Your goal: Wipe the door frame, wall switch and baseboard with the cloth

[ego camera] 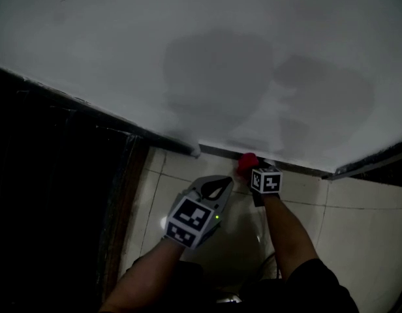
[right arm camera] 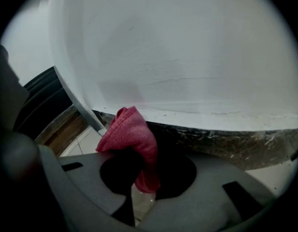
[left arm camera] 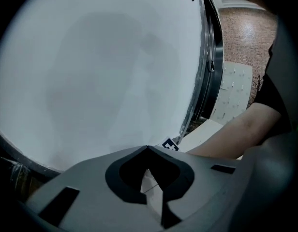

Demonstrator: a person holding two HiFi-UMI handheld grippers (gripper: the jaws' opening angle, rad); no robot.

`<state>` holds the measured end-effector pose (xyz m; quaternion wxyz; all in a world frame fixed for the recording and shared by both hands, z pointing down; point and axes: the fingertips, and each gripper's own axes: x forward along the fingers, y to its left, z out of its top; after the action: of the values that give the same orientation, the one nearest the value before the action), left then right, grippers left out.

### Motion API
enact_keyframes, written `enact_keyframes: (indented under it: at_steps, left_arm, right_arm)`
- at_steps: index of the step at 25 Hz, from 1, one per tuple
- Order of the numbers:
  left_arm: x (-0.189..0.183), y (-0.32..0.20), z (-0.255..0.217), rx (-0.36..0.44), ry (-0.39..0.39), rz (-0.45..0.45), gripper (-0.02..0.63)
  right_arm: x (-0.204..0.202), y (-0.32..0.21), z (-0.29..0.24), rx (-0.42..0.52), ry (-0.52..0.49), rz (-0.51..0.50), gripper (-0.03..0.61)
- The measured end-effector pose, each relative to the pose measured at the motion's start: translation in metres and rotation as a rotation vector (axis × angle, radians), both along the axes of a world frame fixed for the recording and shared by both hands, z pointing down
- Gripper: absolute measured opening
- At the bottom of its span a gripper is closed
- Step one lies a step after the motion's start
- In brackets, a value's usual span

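1. Your right gripper (ego camera: 252, 169) is closed on the red cloth (ego camera: 247, 160). In the right gripper view the two jaws pinch the lower part of the cloth (right arm camera: 132, 132), and the bunched upper part stands out past the tips of the gripper (right arm camera: 145, 170).
2. The cloth is low down, at the far edge of the floor (ego camera: 357, 220) where it meets the wall (ego camera: 220, 57). It is against the dark baseboard (ego camera: 295, 168), near the end of the baseboard at the outer corner of the wall.
3. In the right gripper view the baseboard (right arm camera: 226, 139) is a dark speckled strip under the white wall. The cloth covers its left end.
4. Your left gripper (ego camera: 227, 182) is closed and holds nothing. In the left gripper view the tips of the jaws (left arm camera: 148, 148) meet, and only floor tile shows in the small gap behind them.
5. The left gripper hangs above the floor tiles, just beside the right gripper on its left. It points toward the wall but is apart from the wall and the baseboard.
6. A dark wooden frame (ego camera: 126, 194) runs along the left edge of the floor, well apart from the cloth.
7. Both your forearms reach in from the near edge of the floor, and the shadows of the grippers fall on the wall.
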<state>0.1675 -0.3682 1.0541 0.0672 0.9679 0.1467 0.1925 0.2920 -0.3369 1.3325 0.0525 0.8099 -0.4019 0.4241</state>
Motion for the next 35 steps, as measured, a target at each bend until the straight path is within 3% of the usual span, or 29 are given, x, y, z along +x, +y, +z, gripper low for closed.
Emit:
enact_keyframes:
  at_steps: [5,10,17,22,35]
  left_arm:
    - [0.021,0.035,0.008,-0.015,-0.041,0.029,-0.008]
    - [0.036,0.072,0.039,0.060,-0.124,0.078,-0.008]
    - [0.058,0.093,0.069,0.101,-0.198,0.037,-0.008]
    - [0.062,0.111,0.074,0.125,-0.189,0.092,-0.008]
    - [0.075,0.131,0.077,0.056,-0.202,0.104,-0.008]
  right_arm:
    - [0.011,0.021,-0.001,-0.027,0.008,-0.017,0.061]
    - [0.013,0.044,-0.002,-0.022,-0.001,-0.018,0.061]
    - [0.025,0.075,-0.004,-0.034,0.009,-0.016,0.061]
    - [0.032,0.097,-0.005,-0.028,0.016,0.003,0.061]
    - [0.054,0.159,0.002,-0.035,0.009,0.102,0.061]
